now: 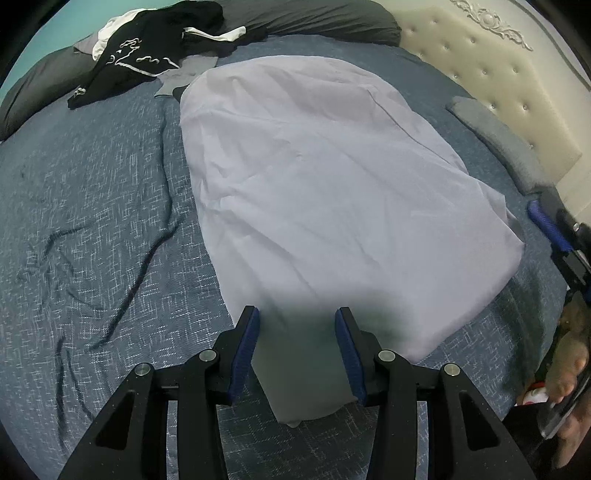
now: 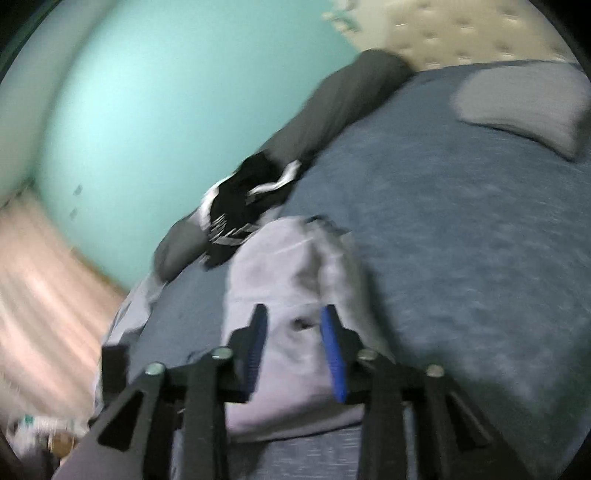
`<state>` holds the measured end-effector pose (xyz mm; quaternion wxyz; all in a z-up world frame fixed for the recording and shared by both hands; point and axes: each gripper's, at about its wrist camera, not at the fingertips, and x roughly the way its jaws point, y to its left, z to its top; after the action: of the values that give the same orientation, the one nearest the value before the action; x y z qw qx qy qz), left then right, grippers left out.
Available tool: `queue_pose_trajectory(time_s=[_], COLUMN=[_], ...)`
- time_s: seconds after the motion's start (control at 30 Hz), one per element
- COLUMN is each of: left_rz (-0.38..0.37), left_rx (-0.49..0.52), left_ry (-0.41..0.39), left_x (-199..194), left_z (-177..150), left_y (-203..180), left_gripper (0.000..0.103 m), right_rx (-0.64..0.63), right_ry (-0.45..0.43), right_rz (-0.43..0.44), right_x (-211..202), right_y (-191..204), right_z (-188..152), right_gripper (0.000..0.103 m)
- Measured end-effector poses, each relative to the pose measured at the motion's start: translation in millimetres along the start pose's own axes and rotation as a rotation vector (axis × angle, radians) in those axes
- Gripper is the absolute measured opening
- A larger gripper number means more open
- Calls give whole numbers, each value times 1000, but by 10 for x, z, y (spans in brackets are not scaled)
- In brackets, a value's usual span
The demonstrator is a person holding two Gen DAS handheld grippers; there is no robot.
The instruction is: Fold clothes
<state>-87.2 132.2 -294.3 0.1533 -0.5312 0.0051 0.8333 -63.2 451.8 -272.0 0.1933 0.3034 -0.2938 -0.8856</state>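
Note:
A pale lavender garment lies spread flat on the blue bedspread, with a narrow corner reaching toward the camera. My left gripper hovers over that near corner, jaws apart, cloth lying in shadow between them without the pads pressing on it. In the blurred right wrist view the same garment runs away from my right gripper, whose jaws stand apart over its near edge. The right gripper's blue finger shows at the right edge of the left wrist view, beside the garment's far side.
A black-and-white garment pile sits at the far end against dark grey pillows. A grey folded piece lies by the tufted cream headboard. A hand holds the right gripper. A teal wall stands beyond the bed.

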Motion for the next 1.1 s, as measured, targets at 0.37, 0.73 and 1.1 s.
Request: queue_pose_trajectory(time_s=[0.37, 0.73, 1.1], left_rz=[-9, -83, -124], left_rx=[11, -38, -67], left_ry=[-23, -96, -200], left_x=[13, -27, -189], left_z=[-29, 29, 183], left_y=[-27, 124, 252], left_gripper=[47, 47, 47], right_rx=[110, 115, -11], right_ry=[164, 73, 109], right_rz=[-200, -179, -95], right_x=[404, 119, 329], right_y=[-410, -315, 27], right_z=[-220, -169, 175], right_gripper=[0, 2, 2])
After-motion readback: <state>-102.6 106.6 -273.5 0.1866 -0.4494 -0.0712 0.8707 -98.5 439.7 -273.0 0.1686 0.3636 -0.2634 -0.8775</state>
